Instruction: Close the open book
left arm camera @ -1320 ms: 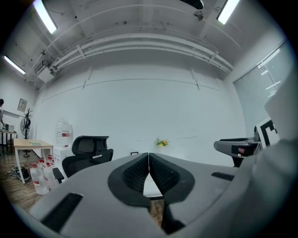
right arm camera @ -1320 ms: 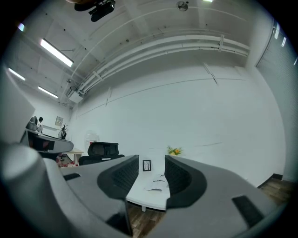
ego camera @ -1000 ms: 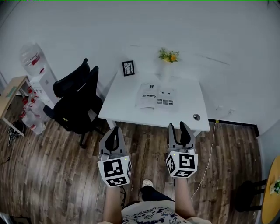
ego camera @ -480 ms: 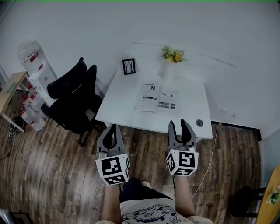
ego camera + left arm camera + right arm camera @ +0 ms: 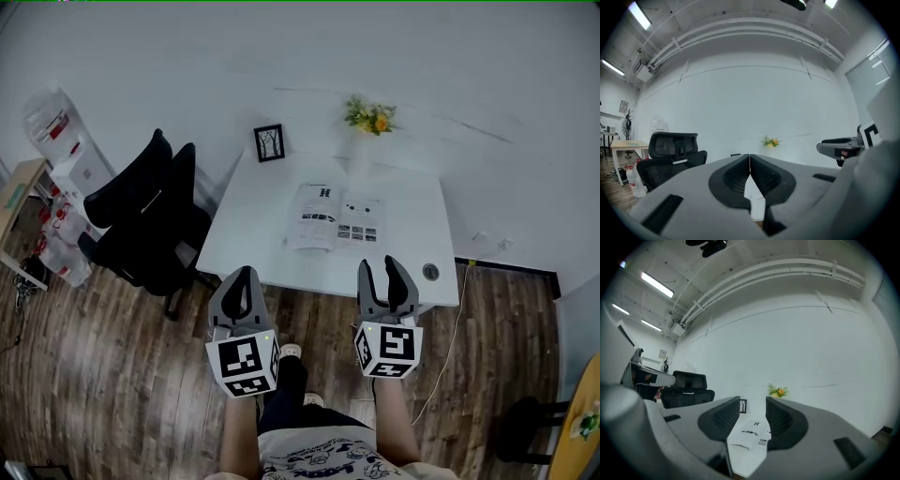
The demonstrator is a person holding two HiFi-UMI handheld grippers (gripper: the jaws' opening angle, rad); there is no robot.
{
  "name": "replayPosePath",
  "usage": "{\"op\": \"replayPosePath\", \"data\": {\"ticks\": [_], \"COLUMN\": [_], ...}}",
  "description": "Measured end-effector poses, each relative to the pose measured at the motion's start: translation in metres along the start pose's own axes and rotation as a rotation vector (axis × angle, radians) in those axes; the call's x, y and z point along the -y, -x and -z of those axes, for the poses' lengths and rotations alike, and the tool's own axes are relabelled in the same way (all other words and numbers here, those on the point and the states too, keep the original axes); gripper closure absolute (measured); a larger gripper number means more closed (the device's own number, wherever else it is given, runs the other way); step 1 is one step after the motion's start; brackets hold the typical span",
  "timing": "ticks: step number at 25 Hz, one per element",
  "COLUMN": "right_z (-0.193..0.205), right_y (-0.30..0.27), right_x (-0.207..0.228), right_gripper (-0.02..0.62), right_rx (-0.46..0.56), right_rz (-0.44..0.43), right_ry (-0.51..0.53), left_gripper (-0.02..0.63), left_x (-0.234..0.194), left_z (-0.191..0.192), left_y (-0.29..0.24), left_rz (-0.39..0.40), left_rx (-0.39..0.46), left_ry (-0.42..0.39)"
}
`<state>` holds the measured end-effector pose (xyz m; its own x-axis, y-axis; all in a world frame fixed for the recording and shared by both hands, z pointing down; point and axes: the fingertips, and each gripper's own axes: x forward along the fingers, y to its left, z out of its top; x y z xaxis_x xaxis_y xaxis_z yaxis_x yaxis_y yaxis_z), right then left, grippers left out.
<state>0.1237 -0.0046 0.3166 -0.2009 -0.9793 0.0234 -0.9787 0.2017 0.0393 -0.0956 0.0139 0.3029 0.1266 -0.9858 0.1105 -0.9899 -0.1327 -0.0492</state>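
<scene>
The book (image 5: pixel 335 218) lies open and flat at the middle of the white table (image 5: pixel 253 244), pages up. From the book, a small framed picture (image 5: pixel 269 142) stands at 10 o'clock and a vase of flowers (image 5: pixel 367 115) at 1 o'clock, both near the wall. A small round thing (image 5: pixel 430 272) at the table's 4 o'clock corner may be a cable hole; it is too small to tell. A black chair (image 5: pixel 141 220) stands at the table's 9 o'clock side.

Both grippers hang over the wooden floor (image 5: pixel 112 375), just short of the table's near edge, pointing toward 12 o'clock. The left gripper (image 5: pixel 241 274) has its jaws pressed together with nothing between them. The right gripper (image 5: pixel 381 266) has its jaws well apart and holds nothing. In its own view, the book appears through the gap, lying apart from the jaws on the table ahead.
</scene>
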Motion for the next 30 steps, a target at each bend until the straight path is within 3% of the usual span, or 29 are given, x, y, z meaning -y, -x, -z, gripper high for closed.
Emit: {"op": "replayPosePath", "data": {"ticks": [18, 30], "right_z": [0.008, 0.028], "right_y": [-0.149, -0.206], "right_x": [0.002, 0.009], "right_gripper": [0.431, 0.431], "right_rx": [-0.032, -0.073], "right_rz": [0.069, 0.153], "right_ry": [0.06, 0.042], "left_gripper": [0.583, 0.583], "left_x": [-0.043, -0.06], "left_z": [-0.004, 0.012], "left_y": [-0.162, -0.237], "left_rz": [0.091, 0.167], "left_rx": [-0.016, -0.051], "left_ry": [-0.009, -0.006]}}
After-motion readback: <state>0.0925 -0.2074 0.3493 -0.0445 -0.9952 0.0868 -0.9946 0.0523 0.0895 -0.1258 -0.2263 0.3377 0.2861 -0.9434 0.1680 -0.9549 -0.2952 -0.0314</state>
